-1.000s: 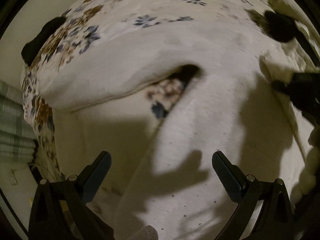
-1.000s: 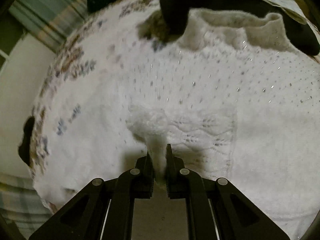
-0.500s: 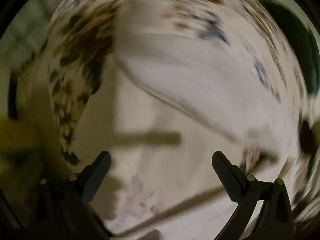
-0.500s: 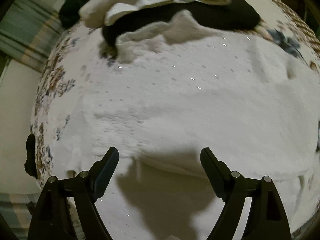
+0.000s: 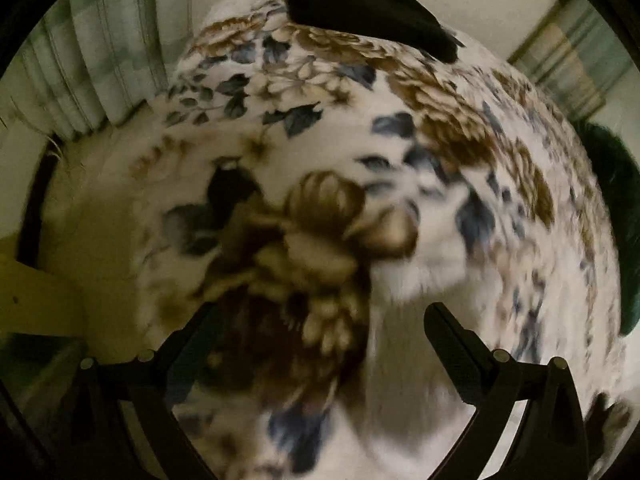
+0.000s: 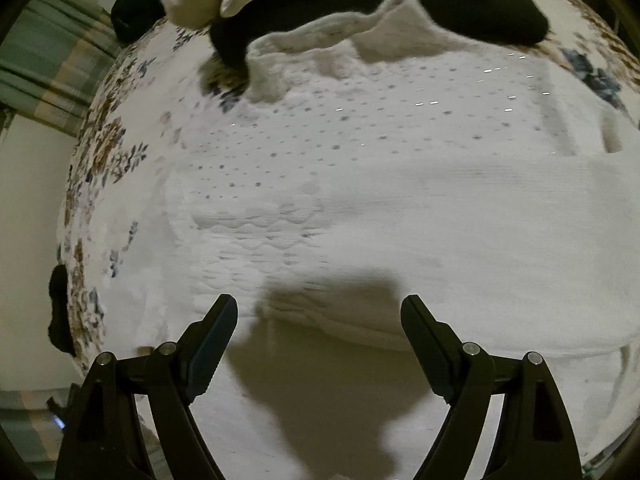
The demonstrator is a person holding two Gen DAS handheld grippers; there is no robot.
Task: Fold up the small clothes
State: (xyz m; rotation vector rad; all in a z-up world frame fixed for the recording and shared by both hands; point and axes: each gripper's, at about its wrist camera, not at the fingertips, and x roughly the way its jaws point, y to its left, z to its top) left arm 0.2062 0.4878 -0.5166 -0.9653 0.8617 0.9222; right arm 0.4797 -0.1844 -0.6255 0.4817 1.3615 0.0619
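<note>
Under me lies a bed with a floral blanket [image 5: 420, 92], cream with brown blooms and blue leaves, its print blurred near my left gripper [image 5: 320, 320]. Striped green curtains [image 5: 100, 52] hang behind it, with a pale wall between them. A black garment [image 5: 360, 8] lies at the blanket's far edge, and something dark green [image 5: 616, 208] sits at the right. My left fingers [image 5: 452, 336] stand wide apart with nothing between them. In the right view the white knit sweater [image 6: 400, 184], dotted and sparkling, lies spread flat on the blanket, a pile of white and black clothes [image 6: 360, 4] touching its far side. My right gripper [image 6: 320, 328] hovers over its near hem, its fingers [image 6: 216, 332] spread wide and empty.
</note>
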